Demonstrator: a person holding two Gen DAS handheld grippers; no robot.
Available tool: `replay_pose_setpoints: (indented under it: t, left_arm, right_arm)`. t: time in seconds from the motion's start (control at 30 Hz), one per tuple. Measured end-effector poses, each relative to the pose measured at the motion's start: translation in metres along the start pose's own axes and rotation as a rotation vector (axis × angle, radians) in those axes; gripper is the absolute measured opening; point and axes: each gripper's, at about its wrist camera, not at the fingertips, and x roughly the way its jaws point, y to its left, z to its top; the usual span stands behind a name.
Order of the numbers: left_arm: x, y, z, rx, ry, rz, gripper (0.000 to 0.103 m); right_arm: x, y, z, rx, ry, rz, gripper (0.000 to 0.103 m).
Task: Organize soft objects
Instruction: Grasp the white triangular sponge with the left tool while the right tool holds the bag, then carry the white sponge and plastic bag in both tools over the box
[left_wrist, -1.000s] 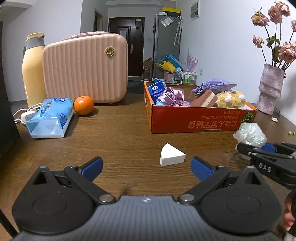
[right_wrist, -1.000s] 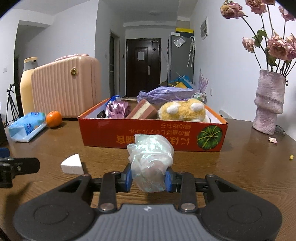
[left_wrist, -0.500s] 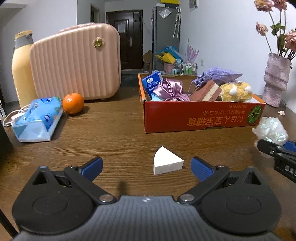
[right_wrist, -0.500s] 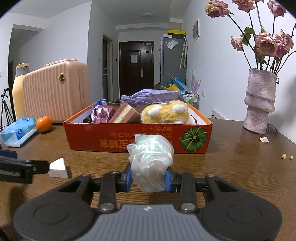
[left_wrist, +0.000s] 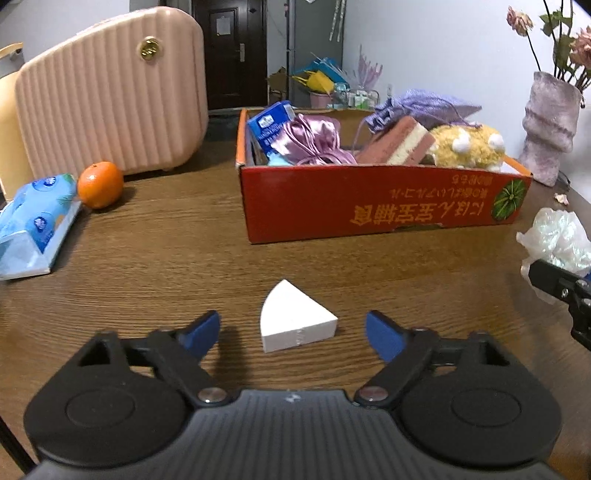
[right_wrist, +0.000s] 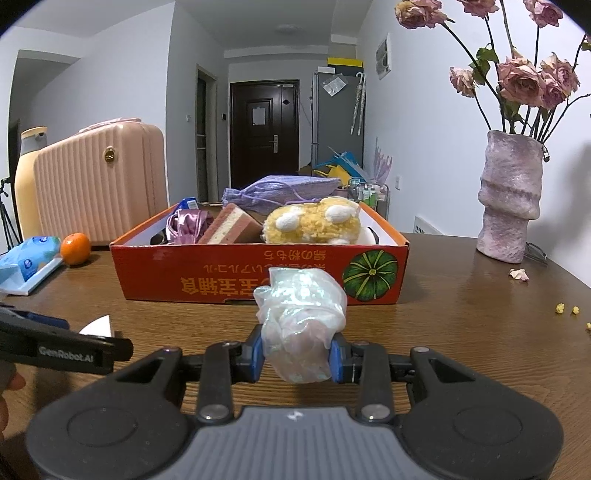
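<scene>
My left tongs (left_wrist: 293, 332) have come forward and down over the table (left_wrist: 166, 251), and their jaws have just been closing in from full spread; the white wedge sponge (left_wrist: 295, 321) now sits between the blue pads, though neither pad touches it yet, so it is framed but not gripped. I judge this to be the last instant before the squeeze. My right tongs (right_wrist: 297, 360) are clamped on the crumpled plastic bag (right_wrist: 301, 321), held just short of the red cardboard box (right_wrist: 258, 280), which looks to be where both are bound.

The sponge is a matte, fine-grained quarter-round block with one curved face and crisp flat sides (it should dent under the pads, so a gentle pinch will do). The bag is thin, pearly and wrinkled, bulging above the pads. In the box lie a fuzzy yellow plush (right_wrist: 314, 225), a satin pouch (left_wrist: 314, 140) and a layered pink sponge (left_wrist: 399, 142)
</scene>
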Motion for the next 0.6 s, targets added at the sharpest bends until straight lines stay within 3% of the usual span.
replay_pose_setpoints:
  t: [0.1, 0.2, 0.23, 0.4, 0.6]
  left_arm:
    - [0.003, -0.002, 0.0, 0.006, 0.004, 0.001, 0.067]
    - [0.002, -0.001, 0.001, 0.003, -0.005, -0.002, 0.043]
    - [0.002, 0.001, 0.001, 0.0, -0.008, -0.009, 0.04]
    - [-0.002, -0.002, 0.0, 0.017, -0.027, -0.002, 0.037]
    - [-0.02, -0.004, 0.003, 0.018, -0.112, -0.012, 0.037]
  right_arm:
    - [0.0, 0.0, 0.0, -0.001, -0.001, 0.0, 0.033]
    - [0.0, 0.0, 0.0, -0.003, -0.003, 0.0, 0.033]
    - [0.0, 0.0, 0.0, -0.002, -0.003, 0.0, 0.033]
    - [0.0, 0.0, 0.0, -0.003, -0.003, 0.0, 0.033]
    - [-0.002, 0.0, 0.0, -0.004, -0.019, -0.002, 0.033]
